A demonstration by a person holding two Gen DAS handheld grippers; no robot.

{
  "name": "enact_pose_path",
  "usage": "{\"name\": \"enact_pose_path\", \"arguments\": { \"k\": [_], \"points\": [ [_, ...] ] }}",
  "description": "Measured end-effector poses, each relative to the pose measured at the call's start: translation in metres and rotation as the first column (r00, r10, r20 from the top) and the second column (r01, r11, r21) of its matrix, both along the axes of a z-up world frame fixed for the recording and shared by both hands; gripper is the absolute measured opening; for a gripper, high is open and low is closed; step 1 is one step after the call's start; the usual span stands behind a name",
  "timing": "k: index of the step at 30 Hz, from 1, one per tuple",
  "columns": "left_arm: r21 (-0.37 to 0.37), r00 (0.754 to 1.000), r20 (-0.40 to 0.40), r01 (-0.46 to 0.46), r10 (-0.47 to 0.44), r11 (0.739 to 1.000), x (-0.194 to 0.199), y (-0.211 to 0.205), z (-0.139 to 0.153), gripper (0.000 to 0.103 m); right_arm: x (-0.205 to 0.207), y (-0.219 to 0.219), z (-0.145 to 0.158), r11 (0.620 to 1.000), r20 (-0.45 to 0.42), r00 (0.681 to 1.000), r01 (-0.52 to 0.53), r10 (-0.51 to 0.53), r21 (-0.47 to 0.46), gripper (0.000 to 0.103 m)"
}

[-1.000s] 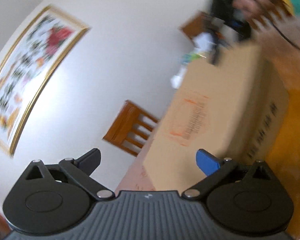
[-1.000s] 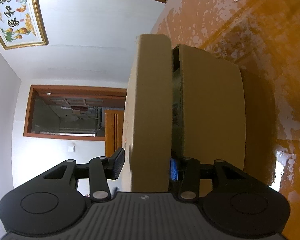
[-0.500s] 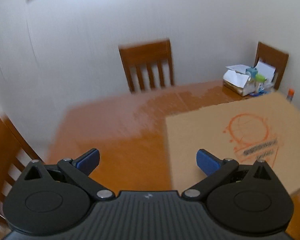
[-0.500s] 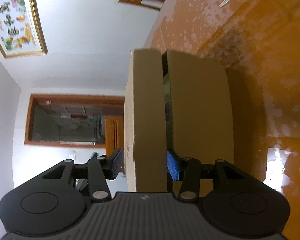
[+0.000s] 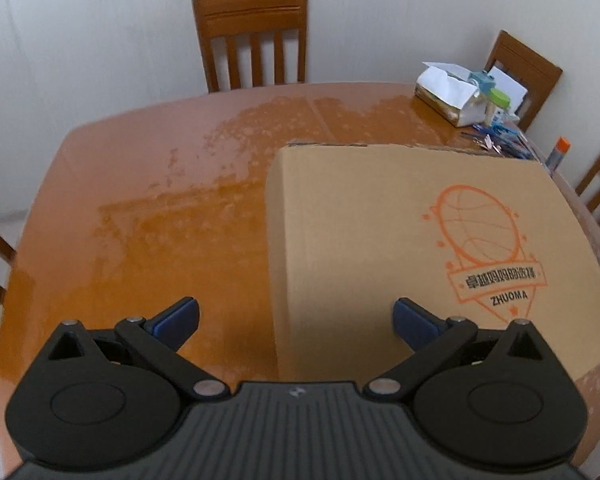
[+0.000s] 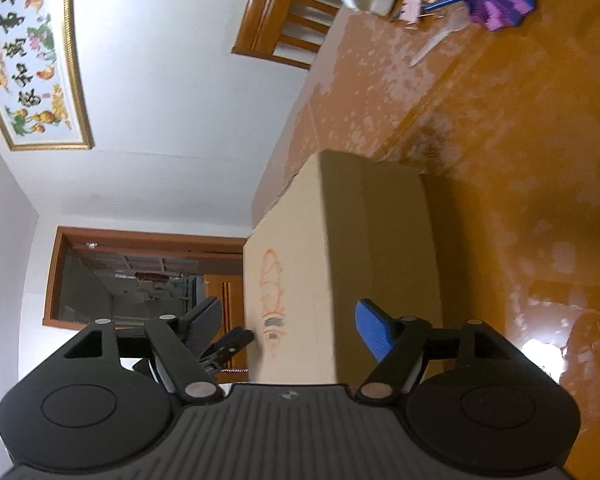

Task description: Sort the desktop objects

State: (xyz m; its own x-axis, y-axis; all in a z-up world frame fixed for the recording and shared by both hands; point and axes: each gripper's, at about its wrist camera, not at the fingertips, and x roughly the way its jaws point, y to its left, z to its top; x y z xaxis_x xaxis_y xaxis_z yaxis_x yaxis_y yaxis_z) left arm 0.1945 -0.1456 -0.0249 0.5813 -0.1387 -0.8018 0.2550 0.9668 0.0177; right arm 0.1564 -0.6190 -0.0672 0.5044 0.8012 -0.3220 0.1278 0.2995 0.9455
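Both tongs, left and right (just opening), apart over cardboard box, clutter beyond.

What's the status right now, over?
Left gripper open, empty. Right gripper jaws just opening, off the cardboard box. Box flaps closed. Nothing in the way.
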Motion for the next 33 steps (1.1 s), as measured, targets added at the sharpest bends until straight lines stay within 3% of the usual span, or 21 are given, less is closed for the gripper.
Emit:
{"name": "enact_pose_path", "arguments": {
  "k": [3, 6, 9, 11, 13, 15, 18, 19, 21, 27, 33],
  "points": [
    [0.083, 0.999, 0.053, 0.004, -0.008, 0.997, -0.005, -0.011, 0.006, 0.103, 0.002, 0.016, 0.013, 1.0, 0.038, 0.999, -0.005, 0.005, 0.007, 0.092],
    [0.192, 0.998, 0.05, 0.016, -0.026, 0.981, -0.001, -0.023, 0.004, 0.103, 0.009, 0.035, 0.034, 0.983, 0.086, 0.996, -0.003, 0.019, -0.184, 0.094],
    [0.166, 0.999, 0.033, 0.02, -0.026, 0.986, 0.004, -0.022, 0.002, 0.103, 0.015, 0.056, 0.048, 0.935, 0.118, 0.99, -0.033, 0.079, -0.353, 0.094],
    [0.15, 0.999, 0.026, 0.021, -0.025, 0.988, 0.007, -0.02, 0.002, 0.103, 0.018, 0.068, 0.053, 0.877, 0.116, 0.989, -0.021, 0.087, -0.48, 0.094],
    [0.148, 0.999, 0.029, 0.023, -0.027, 0.989, 0.007, -0.02, 0.001, 0.103, 0.017, 0.076, 0.056, 0.785, 0.1, 0.992, 0.003, 0.075, -0.62, 0.094],
    [0.144, 0.999, 0.034, 0.024, -0.029, 0.989, 0.008, -0.02, 0.0, 0.103, 0.02, 0.084, 0.053, 0.716, 0.071, 0.994, -0.012, 0.087, -0.698, 0.094],
    [0.132, 0.999, 0.041, 0.021, -0.027, 0.991, 0.007, -0.018, -0.001, 0.103, 0.024, 0.092, 0.045, 0.667, 0.033, 0.995, -0.039, 0.095, -0.744, 0.094],
    [0.127, 0.999, 0.041, 0.019, -0.024, 0.992, 0.006, -0.017, -0.001, 0.103, 0.026, 0.096, 0.041, 0.631, 0.01, 0.995, -0.052, 0.094, -0.774, 0.094],
    [0.118, 0.999, 0.042, 0.011, -0.017, 0.993, 0.006, -0.016, -0.001, 0.103, 0.024, 0.098, 0.035, 0.604, 0.002, 0.996, -0.051, 0.086, -0.796, 0.101],
    [0.11, 0.999, 0.047, 0.004, -0.009, 0.994, 0.006, -0.016, -0.002, 0.103, 0.02, 0.097, 0.034, 0.607, -0.002, 0.998, -0.041, 0.065, -0.793, 0.103],
    [0.132, 0.999, 0.041, -0.038, 0.033, 0.991, 0.006, -0.017, 0.003, 0.103, 0.03, 0.09, 0.03, 0.647, -0.045, 0.997, -0.072, 0.058, -0.759, 0.103]
  ]
}}
